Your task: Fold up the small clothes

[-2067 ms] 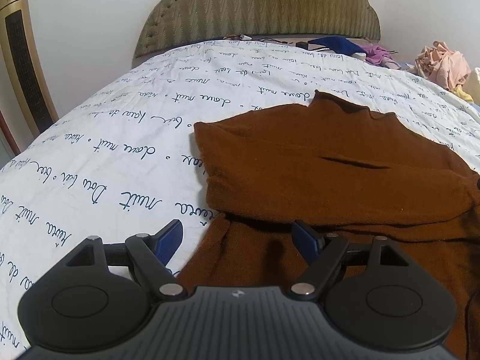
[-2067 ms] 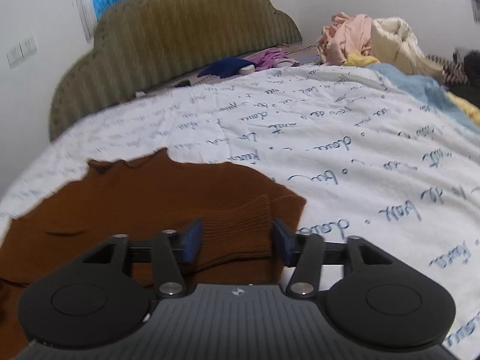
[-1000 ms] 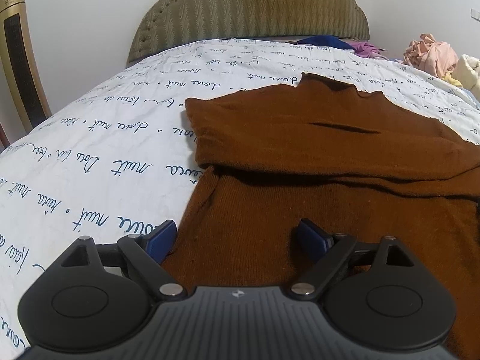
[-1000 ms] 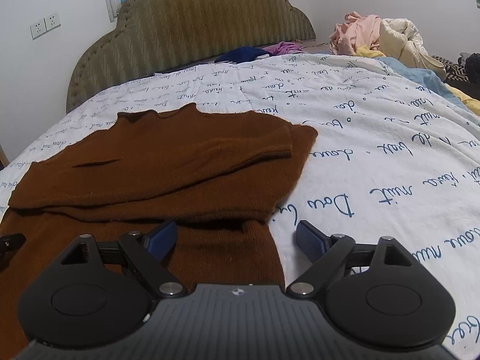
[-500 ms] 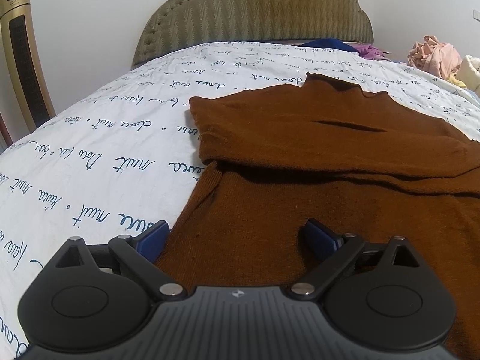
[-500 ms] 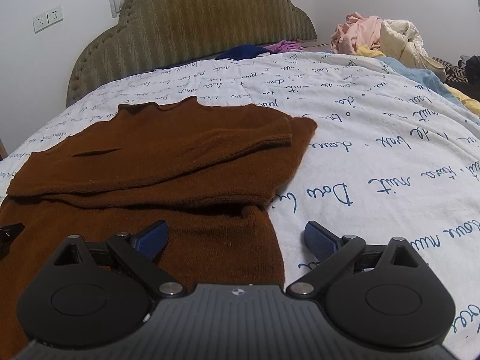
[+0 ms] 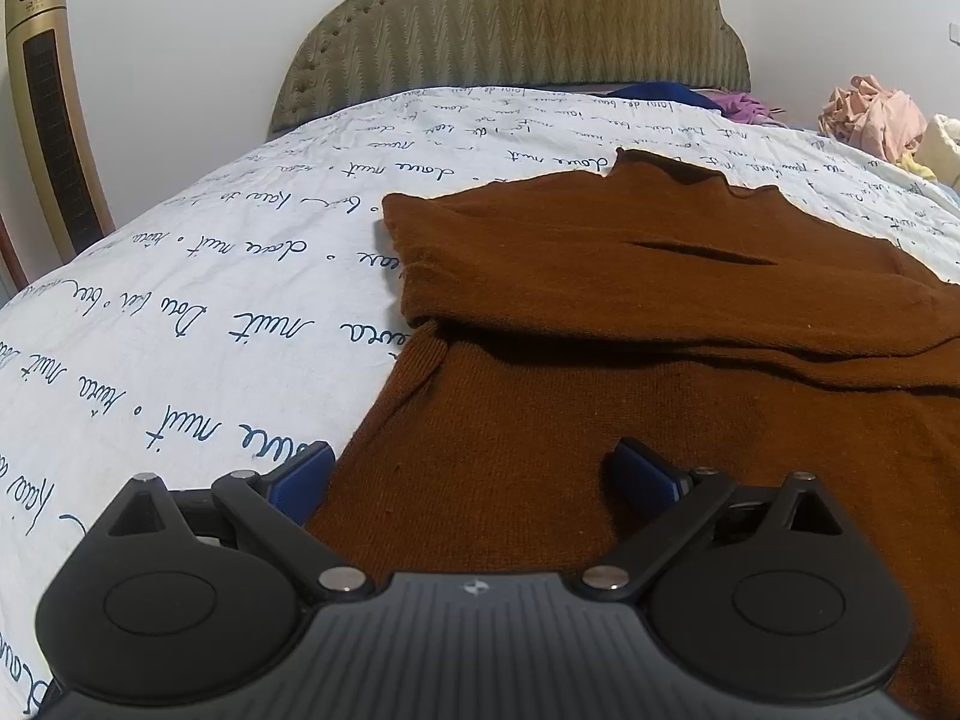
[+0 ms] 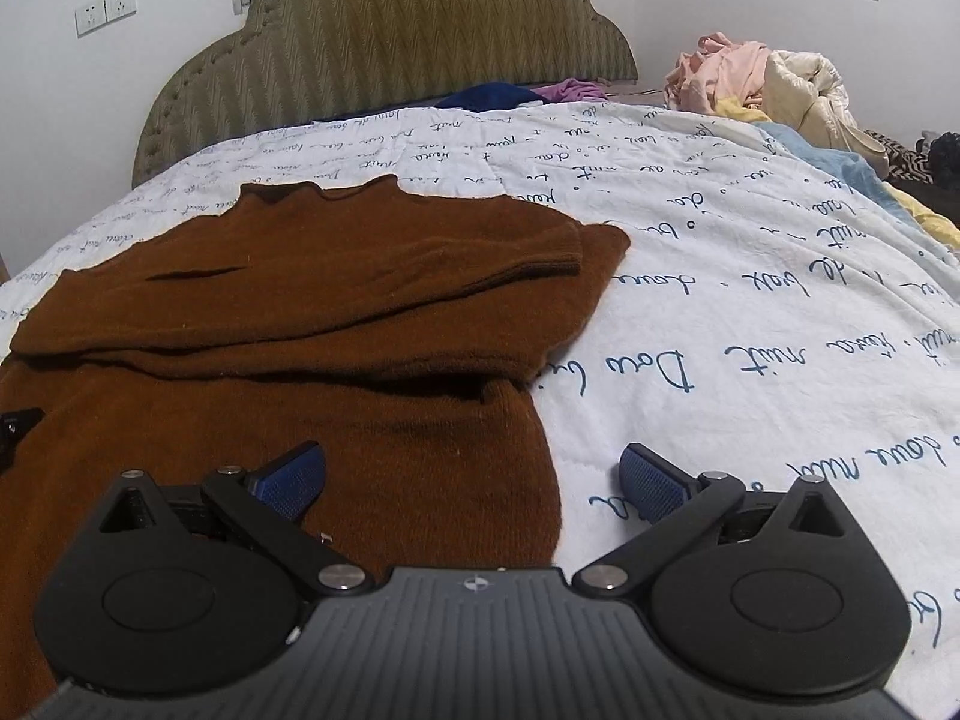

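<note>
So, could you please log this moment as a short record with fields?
garment: brown sweater, flat on the bedspread, sleeves folded across the chest
left gripper: open, over the sweater's left edge, nothing gripped
right gripper: jaws opening, over the sweater's right edge, nothing gripped
background: headboard, clothes pile

We hold our left gripper (image 7: 474,477) tipped down, and its two blue fingers (image 7: 303,480) are spread wide apart with nothing squeezed between them. Our right gripper (image 8: 471,477) tips down the same way. Its jaws are opening now, and its blue fingers (image 8: 651,480) pinch nothing. Both grippers sit low, side by side.
</note>
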Demonstrator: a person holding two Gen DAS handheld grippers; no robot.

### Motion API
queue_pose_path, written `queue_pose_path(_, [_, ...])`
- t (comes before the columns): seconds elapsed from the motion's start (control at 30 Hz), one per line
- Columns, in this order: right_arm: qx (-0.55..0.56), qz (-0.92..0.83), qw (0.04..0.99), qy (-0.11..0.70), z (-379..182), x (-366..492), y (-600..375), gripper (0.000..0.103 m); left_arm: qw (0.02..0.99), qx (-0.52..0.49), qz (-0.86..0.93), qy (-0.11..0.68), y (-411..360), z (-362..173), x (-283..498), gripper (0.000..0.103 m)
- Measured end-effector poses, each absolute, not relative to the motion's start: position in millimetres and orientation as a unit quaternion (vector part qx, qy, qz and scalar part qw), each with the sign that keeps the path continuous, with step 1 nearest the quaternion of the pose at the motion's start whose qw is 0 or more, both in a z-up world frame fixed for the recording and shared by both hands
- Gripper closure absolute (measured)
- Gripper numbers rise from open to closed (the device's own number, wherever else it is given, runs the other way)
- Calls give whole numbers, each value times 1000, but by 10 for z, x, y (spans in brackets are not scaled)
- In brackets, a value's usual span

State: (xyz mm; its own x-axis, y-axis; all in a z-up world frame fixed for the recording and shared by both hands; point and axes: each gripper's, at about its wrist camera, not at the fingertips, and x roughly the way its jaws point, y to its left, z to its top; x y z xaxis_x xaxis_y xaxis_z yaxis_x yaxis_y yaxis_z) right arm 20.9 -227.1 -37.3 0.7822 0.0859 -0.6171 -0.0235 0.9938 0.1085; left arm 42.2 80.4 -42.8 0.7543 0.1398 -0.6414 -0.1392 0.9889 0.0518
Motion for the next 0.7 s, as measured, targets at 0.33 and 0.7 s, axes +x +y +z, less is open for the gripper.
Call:
queue_pose_path(0.33, [48,27,943,328,-385,47,-2322,0,933,1,79,351,811,-407,388,3])
queue_pose_path(0.7, [54,21,946,319,-363,-94,-2358,0,934,-9,76,350,827,-385,237,3])
